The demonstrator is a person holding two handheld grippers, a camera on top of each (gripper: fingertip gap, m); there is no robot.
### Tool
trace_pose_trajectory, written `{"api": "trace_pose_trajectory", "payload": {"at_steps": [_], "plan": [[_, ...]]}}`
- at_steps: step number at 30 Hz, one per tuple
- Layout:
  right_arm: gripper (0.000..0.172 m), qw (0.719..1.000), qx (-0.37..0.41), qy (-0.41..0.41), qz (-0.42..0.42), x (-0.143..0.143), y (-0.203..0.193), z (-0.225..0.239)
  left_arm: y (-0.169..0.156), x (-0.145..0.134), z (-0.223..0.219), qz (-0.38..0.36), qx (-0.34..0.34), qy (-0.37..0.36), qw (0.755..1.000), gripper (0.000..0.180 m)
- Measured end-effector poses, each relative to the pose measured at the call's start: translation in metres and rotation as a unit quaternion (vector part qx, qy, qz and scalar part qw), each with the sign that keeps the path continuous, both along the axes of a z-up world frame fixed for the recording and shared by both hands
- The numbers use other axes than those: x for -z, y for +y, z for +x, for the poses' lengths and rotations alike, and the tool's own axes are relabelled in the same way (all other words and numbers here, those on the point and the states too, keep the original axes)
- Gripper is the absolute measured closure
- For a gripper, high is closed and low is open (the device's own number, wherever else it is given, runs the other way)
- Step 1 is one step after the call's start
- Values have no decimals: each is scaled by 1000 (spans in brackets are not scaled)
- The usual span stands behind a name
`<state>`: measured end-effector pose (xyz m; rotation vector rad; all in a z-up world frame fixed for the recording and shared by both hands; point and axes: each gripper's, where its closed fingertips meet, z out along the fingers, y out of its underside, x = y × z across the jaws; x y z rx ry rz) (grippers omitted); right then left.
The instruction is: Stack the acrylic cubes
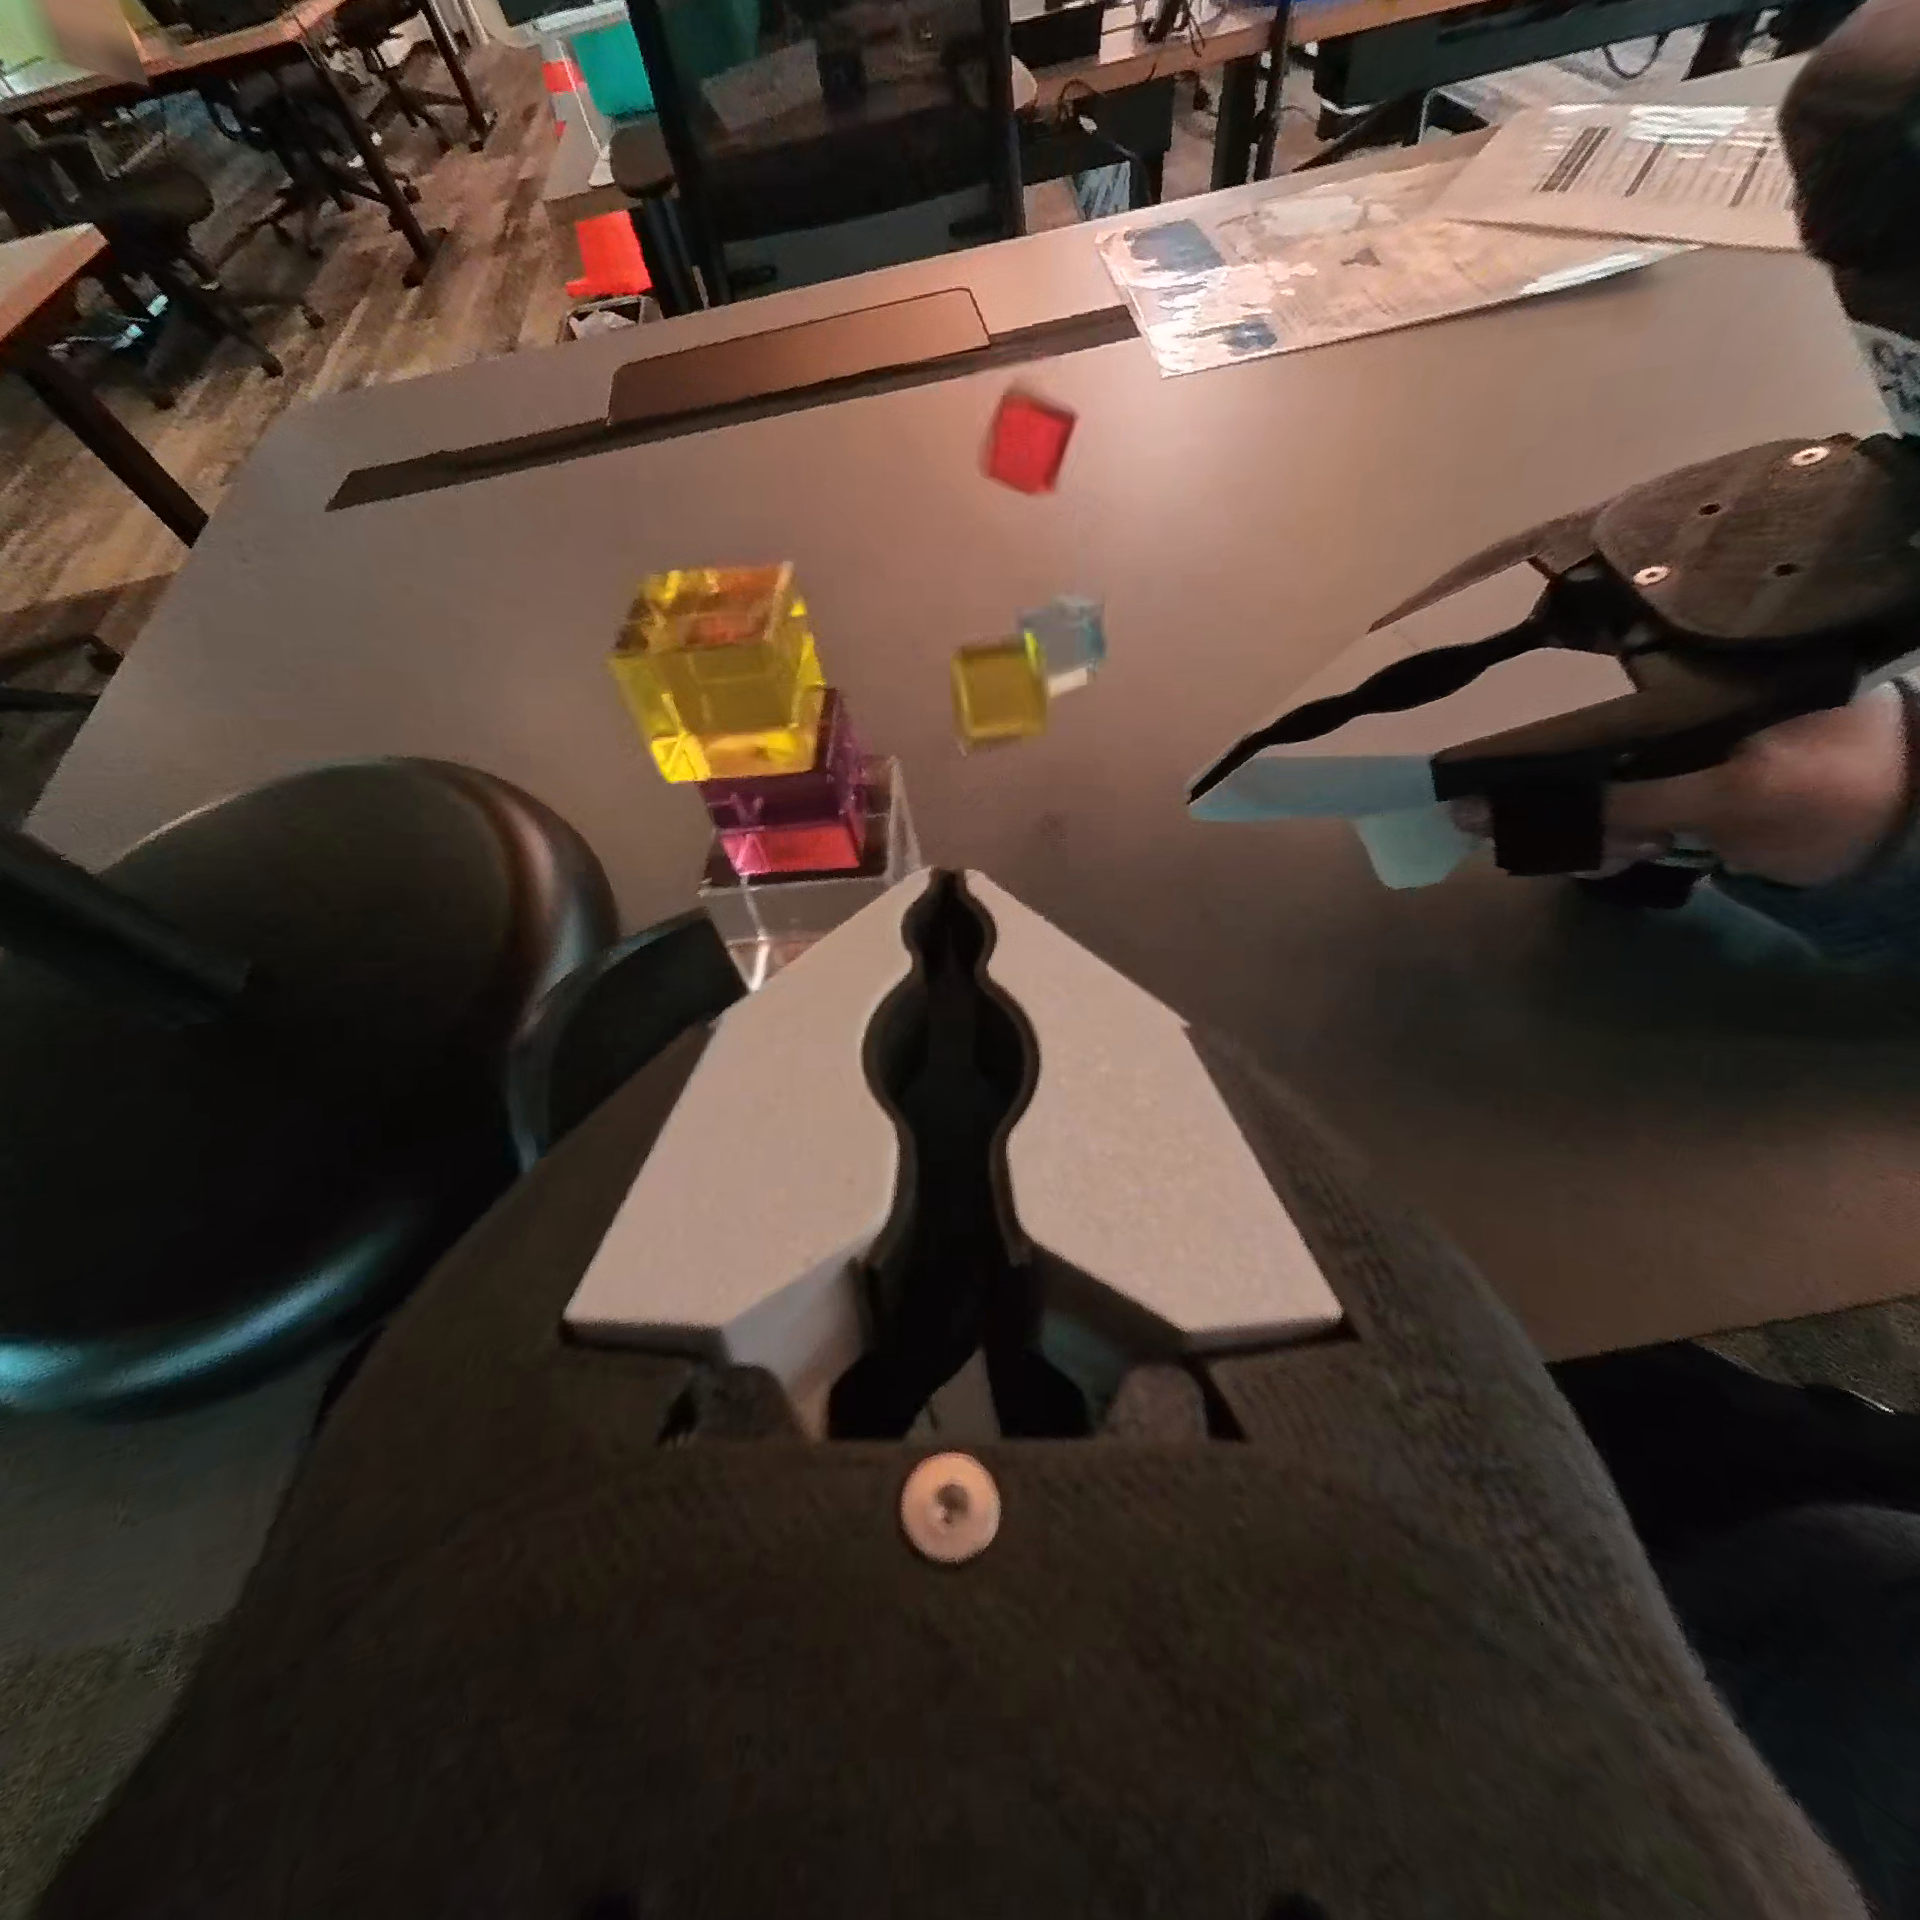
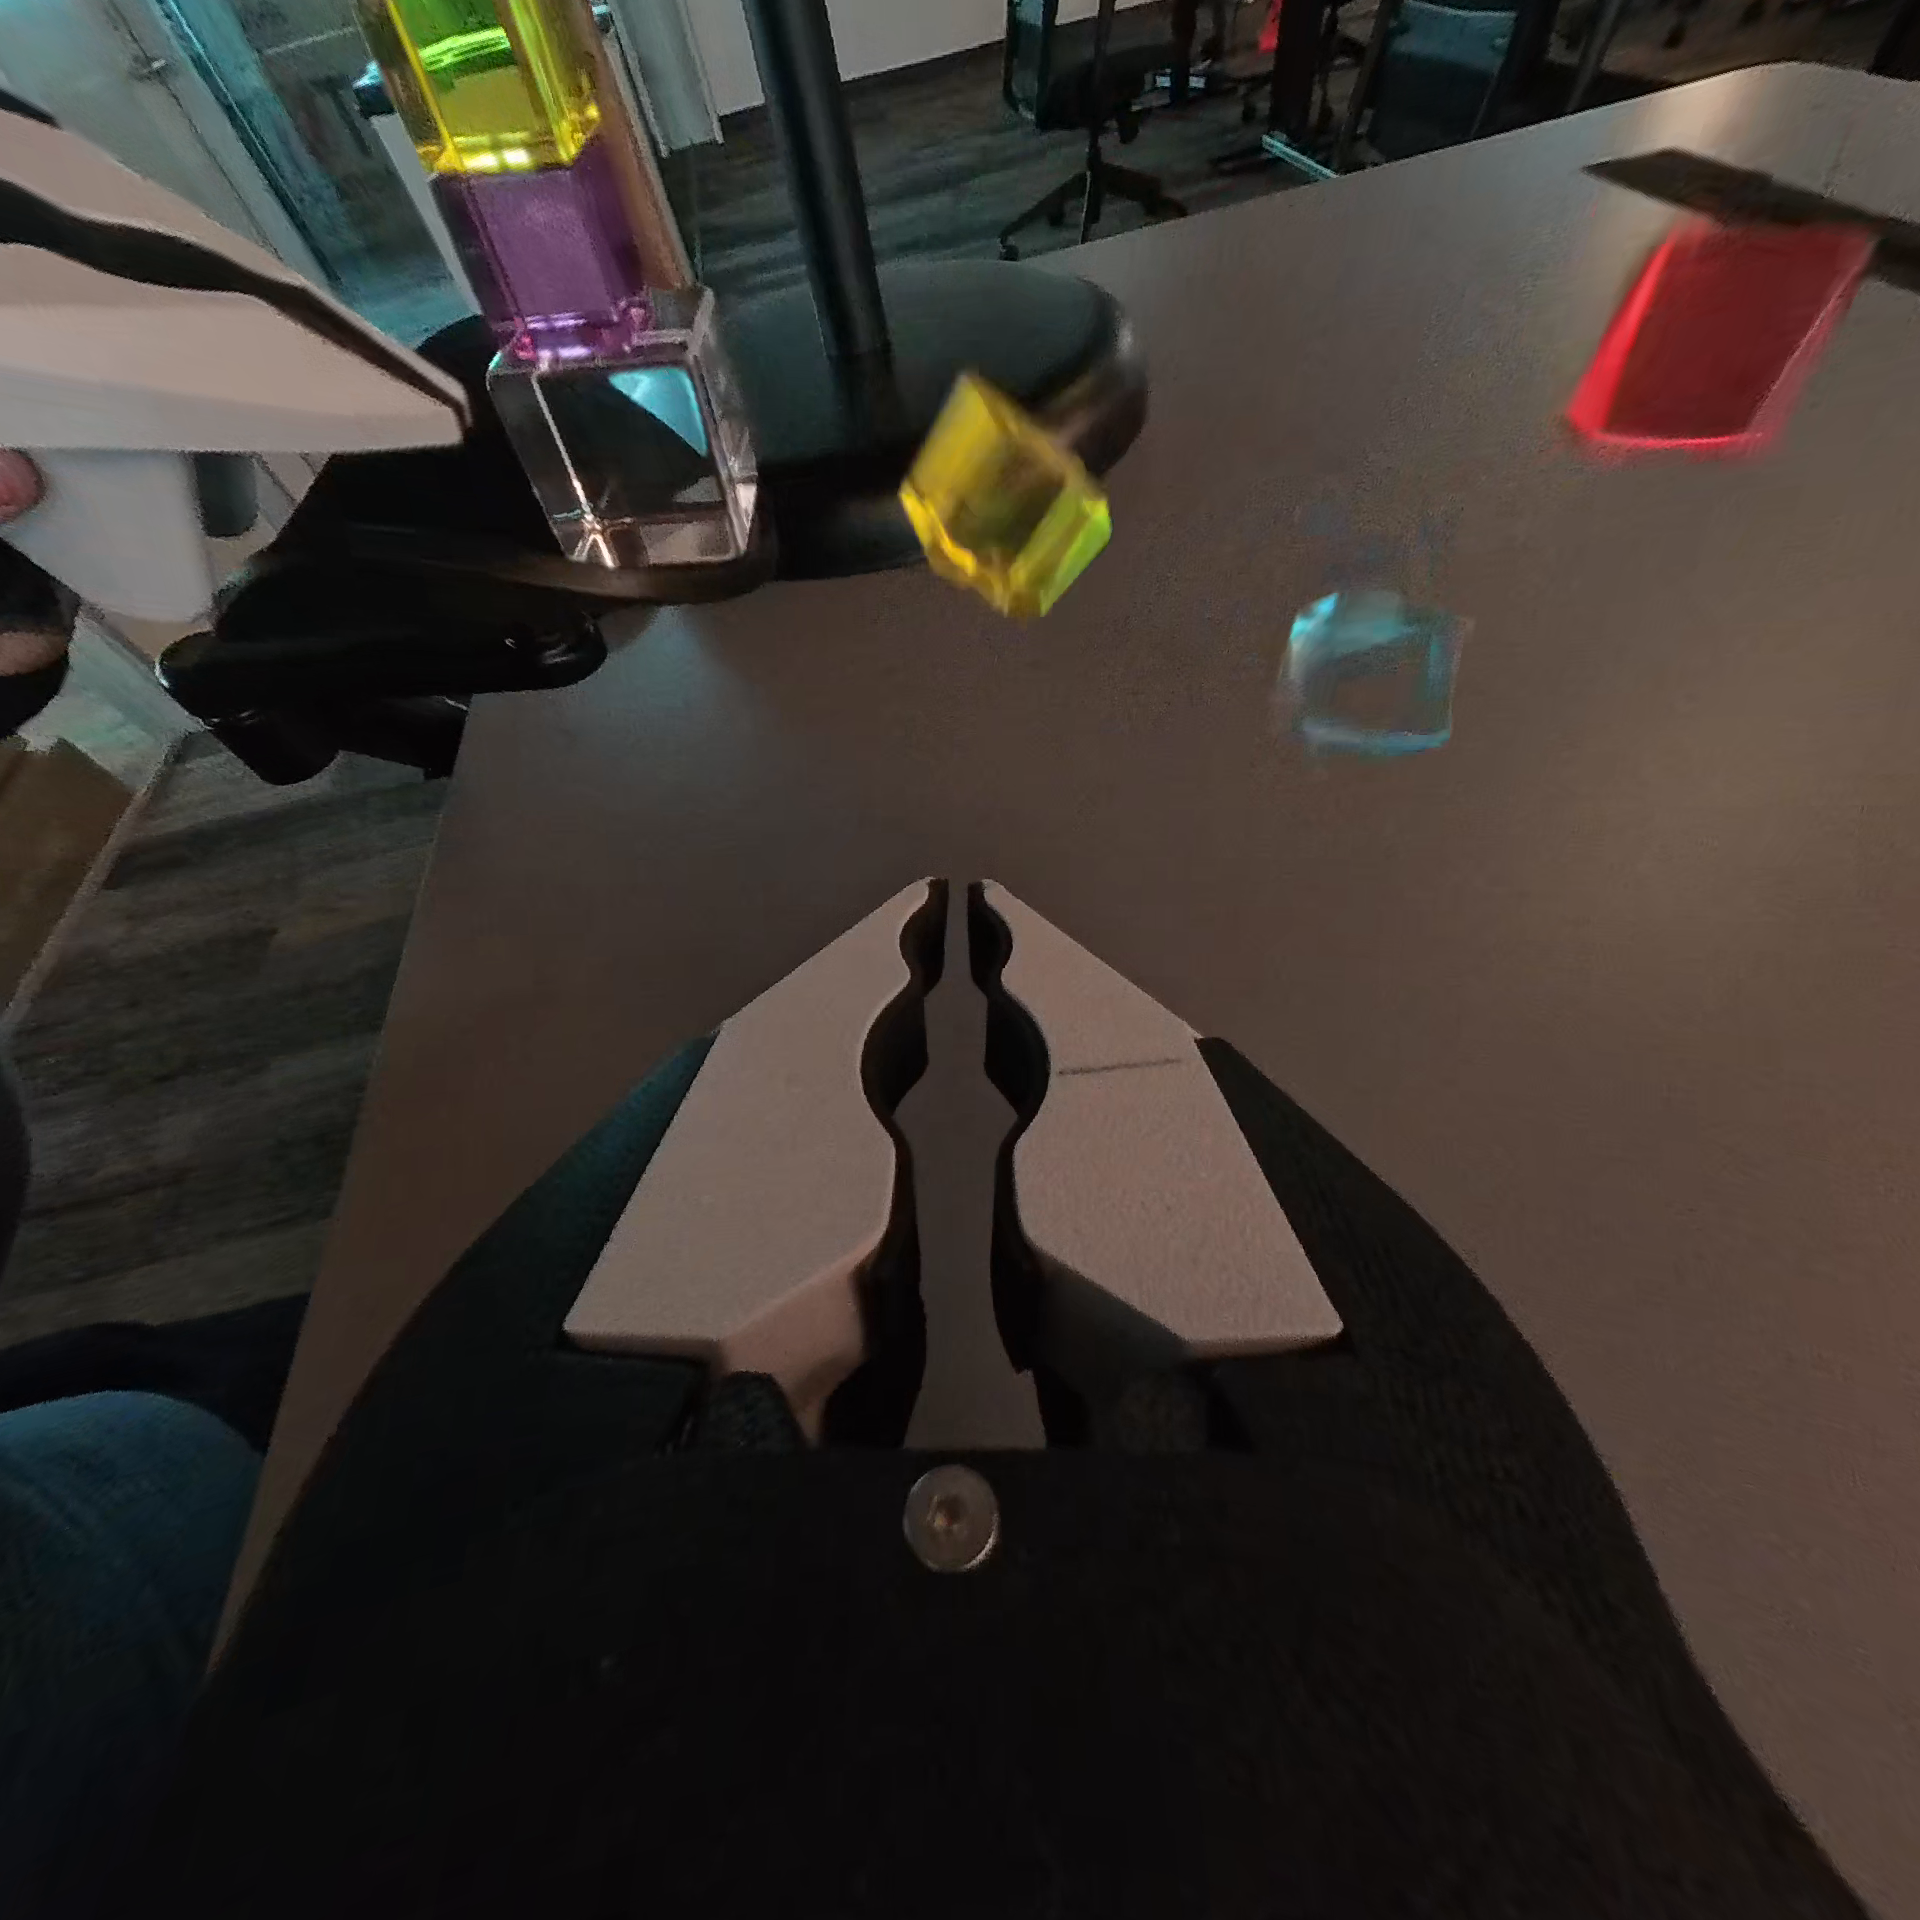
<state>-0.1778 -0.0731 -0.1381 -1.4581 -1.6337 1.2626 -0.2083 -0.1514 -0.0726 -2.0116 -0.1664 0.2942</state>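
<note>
My left claw (image 1: 948, 883) is pinched together on nothing, just beside the clear base cube (image 1: 805, 914) of a three-high stack on the desk (image 1: 1351, 1039). My right claw (image 2: 958, 891) is nearly closed, empty. Six cubes: three stacked, three loose. They look hard, slick, chippable; I'd grip flat opposite faces.

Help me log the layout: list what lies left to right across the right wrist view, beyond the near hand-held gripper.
Other hand-held gripper → stack of clear, purple and yellow blocks → small yellow cube → pale blue cube → red block.
</note>
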Motion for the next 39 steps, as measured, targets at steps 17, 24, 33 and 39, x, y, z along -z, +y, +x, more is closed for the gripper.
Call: {"api": "trace_pose_trajectory", "payload": {"at_steps": [17,24,33,39], "plan": [[168,969,27,211,124,-52,9,12,-43,-50,-23,211,-36,-11,977,126],[168,952,34,249,173,-60,7,16,-14,-17,-30,99,-26,-50,993,107],[158,964,30,230,129,-57,13,12,5,5,-34,-1,-31,-47,998,117],[156,964,25,229,130,-57,11,10,5,10,-33,-23,-32,-35,999,129]]}}
